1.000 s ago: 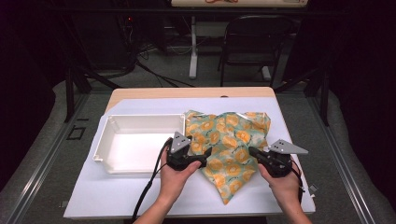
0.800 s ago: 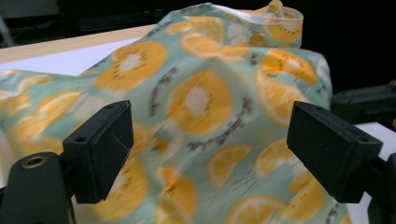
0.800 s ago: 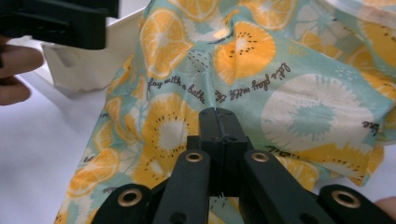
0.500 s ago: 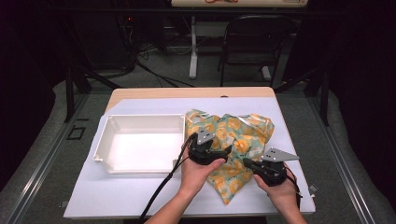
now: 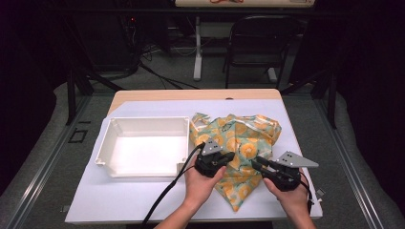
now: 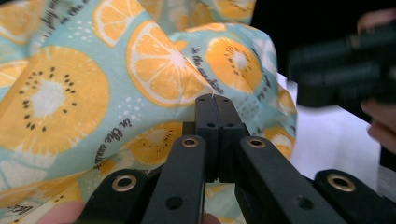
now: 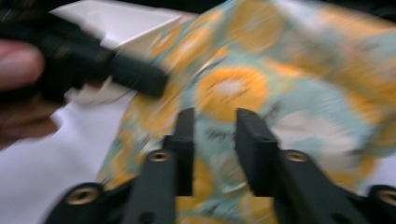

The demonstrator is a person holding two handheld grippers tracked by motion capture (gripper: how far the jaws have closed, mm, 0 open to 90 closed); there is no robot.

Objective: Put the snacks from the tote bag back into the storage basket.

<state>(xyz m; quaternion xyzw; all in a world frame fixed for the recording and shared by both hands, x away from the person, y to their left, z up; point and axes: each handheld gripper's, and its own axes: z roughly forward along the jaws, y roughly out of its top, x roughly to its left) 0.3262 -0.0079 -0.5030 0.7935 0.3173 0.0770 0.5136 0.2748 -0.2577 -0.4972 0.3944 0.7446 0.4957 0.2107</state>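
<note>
A teal cloth printed with orange slices (image 5: 243,138) lies rumpled on the white table cover, right of the tray. My left gripper (image 6: 213,100) has just closed and is shut on a raised fold of the cloth (image 6: 154,70). In the high view it (image 5: 230,156) sits over the cloth's near middle, pointing right. My right gripper (image 7: 214,116) has just been opening. Its jaws stand apart with the cloth (image 7: 233,88) behind and between them, and the pads do not press on it. From above it (image 5: 256,164) points left towards the left gripper.
A shallow white tray (image 5: 106,143) stands empty left of the cloth, its right wall close to the left hand. The white table cover (image 5: 119,195) runs to the near edge. A chair (image 5: 258,43) and stands are beyond the table's far side.
The left hand has moved right, from the cloth's left edge to its middle. The right gripper has edged left towards it. The cloth is more bunched up than before.
</note>
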